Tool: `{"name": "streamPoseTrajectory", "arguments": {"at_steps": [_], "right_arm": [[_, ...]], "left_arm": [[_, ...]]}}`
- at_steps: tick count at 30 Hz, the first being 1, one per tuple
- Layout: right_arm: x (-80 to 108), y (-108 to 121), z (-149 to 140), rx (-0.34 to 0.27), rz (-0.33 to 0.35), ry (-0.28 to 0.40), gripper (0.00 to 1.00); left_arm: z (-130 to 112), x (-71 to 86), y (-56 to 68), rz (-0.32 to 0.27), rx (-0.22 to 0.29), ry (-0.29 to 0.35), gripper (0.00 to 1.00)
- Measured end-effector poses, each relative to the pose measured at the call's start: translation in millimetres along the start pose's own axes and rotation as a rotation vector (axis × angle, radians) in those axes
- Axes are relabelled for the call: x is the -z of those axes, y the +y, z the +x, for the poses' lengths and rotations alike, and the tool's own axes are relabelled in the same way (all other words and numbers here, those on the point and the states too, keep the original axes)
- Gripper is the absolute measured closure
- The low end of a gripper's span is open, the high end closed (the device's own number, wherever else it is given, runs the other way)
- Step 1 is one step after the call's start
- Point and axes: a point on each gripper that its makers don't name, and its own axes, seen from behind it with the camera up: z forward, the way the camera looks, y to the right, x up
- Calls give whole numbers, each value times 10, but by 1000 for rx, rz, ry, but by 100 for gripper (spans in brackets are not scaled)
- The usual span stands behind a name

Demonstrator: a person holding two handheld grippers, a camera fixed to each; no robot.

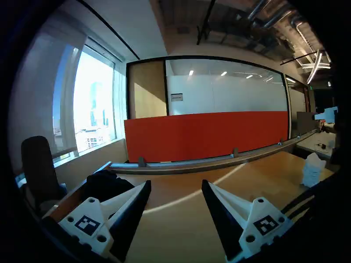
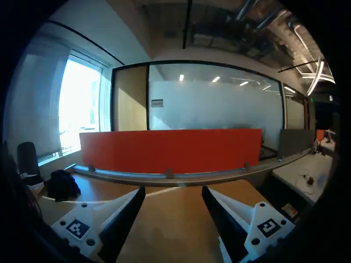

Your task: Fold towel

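Observation:
In the left gripper view my left gripper (image 1: 175, 187) is open above a wooden table (image 1: 184, 219), with nothing between its fingers. A white crumpled thing (image 1: 314, 169), perhaps cloth, stands upright at the table's right side, well away from the fingers. A dark bundle of fabric (image 1: 105, 183) lies at the table's left end, just beyond the left finger. In the right gripper view my right gripper (image 2: 173, 193) is also open over the wooden table (image 2: 175, 228) and holds nothing. The same dark bundle (image 2: 63, 184) lies far to the left.
An orange partition (image 1: 206, 133) with a metal rail runs along the table's far edge, with a glass wall behind it. A black chair (image 1: 37, 168) stands by the bright window at left. A white desk (image 2: 307, 173) with small items sits to the right.

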Motion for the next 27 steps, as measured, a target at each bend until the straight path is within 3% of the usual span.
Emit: {"name": "streamPoseTrajectory", "arguments": {"at_steps": [6, 15, 27], "right_arm": [[-3, -81, -30, -13, 11, 1, 0], [-5, -212, -193, 16, 16, -6, 0], [-60, -193, -433, 4, -4, 9, 0]], "left_arm": [[-210, 41, -83, 17, -6, 14, 15], [-571, 46, -62, 15, 22, 29, 15], [-1005, -104, -21, 11, 51, 56, 15]]}}
